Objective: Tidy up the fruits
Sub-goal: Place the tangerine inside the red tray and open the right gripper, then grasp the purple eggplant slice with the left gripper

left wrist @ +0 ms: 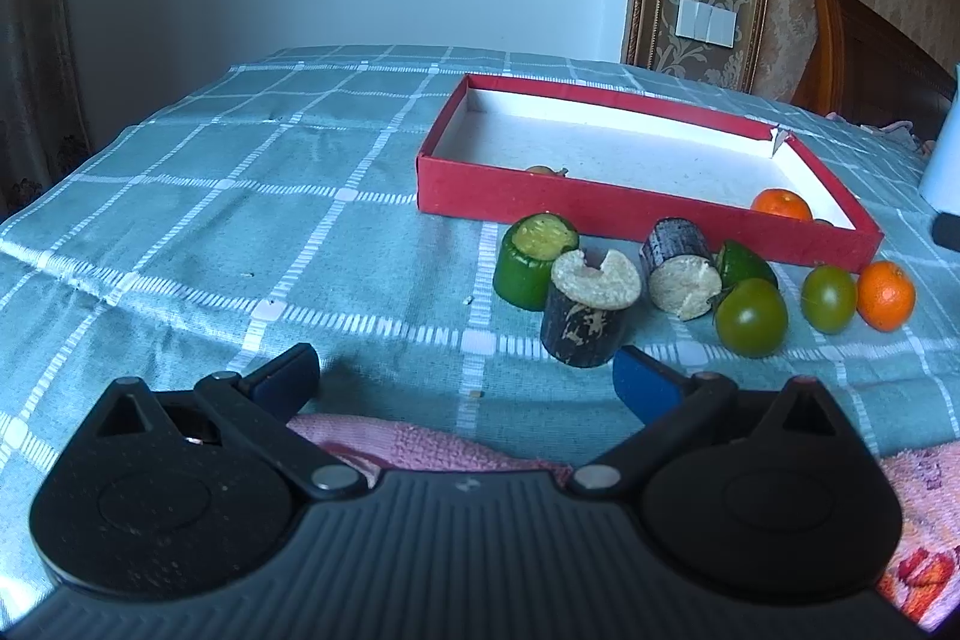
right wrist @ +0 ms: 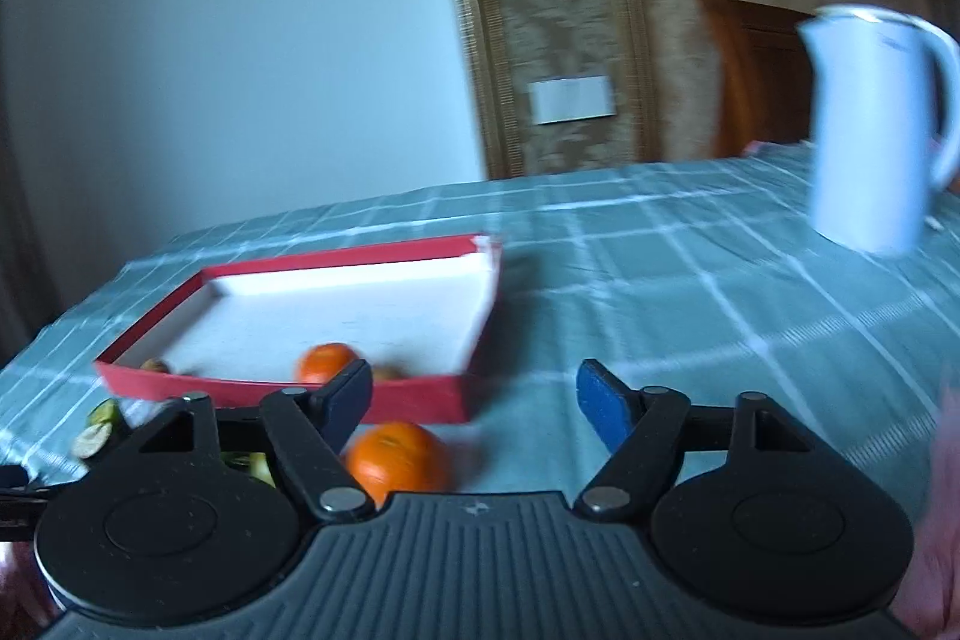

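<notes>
A shallow red box (left wrist: 600,211) with a white floor lies on the checked cloth and holds an orange (left wrist: 781,204) and a small brownish fruit (left wrist: 543,170). In front of it lie a green cut piece (left wrist: 531,262), two dark cut cylinders (left wrist: 591,307) (left wrist: 681,265), two green round fruits (left wrist: 751,317) (left wrist: 828,298) and an orange (left wrist: 885,295). My left gripper (left wrist: 465,373) is open and empty, just short of the near cylinder. My right gripper (right wrist: 474,403) is open and empty; an orange (right wrist: 396,460) lies by its left finger, before the red box (right wrist: 282,388).
A white kettle (right wrist: 876,124) stands at the back right of the table. A pink towel (left wrist: 420,439) lies under the left gripper at the near edge. A wooden chair back (left wrist: 870,46) and a wall stand behind the table.
</notes>
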A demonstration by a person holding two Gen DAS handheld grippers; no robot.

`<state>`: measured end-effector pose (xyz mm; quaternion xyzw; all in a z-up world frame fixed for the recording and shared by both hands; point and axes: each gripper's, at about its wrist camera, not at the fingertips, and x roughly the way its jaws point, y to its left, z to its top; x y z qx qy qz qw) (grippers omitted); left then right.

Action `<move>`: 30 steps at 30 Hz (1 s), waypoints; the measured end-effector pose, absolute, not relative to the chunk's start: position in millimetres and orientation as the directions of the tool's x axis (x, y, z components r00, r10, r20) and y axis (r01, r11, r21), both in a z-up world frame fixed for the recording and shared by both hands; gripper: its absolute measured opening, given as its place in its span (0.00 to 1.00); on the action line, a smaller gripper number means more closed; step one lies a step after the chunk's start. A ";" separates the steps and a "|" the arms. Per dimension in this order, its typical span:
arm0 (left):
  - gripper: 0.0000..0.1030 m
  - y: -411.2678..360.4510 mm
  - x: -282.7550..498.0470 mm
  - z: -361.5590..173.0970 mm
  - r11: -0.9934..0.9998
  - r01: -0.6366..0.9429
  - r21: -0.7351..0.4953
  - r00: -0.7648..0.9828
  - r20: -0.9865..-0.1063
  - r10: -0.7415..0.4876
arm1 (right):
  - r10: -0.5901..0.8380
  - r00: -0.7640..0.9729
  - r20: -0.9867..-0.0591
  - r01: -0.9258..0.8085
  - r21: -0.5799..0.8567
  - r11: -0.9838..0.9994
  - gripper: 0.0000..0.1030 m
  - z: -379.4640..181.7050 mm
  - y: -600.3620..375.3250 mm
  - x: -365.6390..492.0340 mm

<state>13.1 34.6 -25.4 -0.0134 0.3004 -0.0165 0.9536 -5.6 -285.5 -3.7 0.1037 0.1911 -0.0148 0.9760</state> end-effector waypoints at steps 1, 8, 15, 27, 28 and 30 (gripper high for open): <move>1.00 34.3 13.1 -25.4 0.999 0.022 -0.033 0.819 -0.573 -0.037 | -0.006 0.929 -0.369 0.091 0.213 0.973 0.79 -7.8 -291.0 -7.9; 1.00 32.7 13.8 -26.0 1.000 0.016 -0.021 0.816 -0.577 -0.026 | -0.017 0.904 -0.427 0.172 0.328 0.929 0.79 -23.6 -316.8 -0.8; 1.00 31.4 14.9 -26.4 1.000 0.017 -0.010 0.812 -0.583 -0.020 | -0.041 0.906 -0.421 0.202 0.346 0.916 0.79 -26.6 -320.0 -7.1; 0.98 22.1 8.8 -16.9 0.997 0.073 -0.033 0.831 -0.550 -0.079 | -0.011 0.911 -0.411 0.187 0.392 0.901 0.79 -28.4 -326.5 -8.1; 0.95 19.9 9.2 -14.7 0.996 0.077 -0.037 0.834 -0.546 -0.085 | -0.009 0.911 -0.411 0.186 0.392 0.901 0.79 -28.4 -326.5 -8.0; 0.89 15.8 11.5 -11.5 0.995 0.084 -0.044 0.836 -0.541 -0.094 | -0.007 0.912 -0.411 0.185 0.395 0.900 0.79 -28.5 -326.8 -7.8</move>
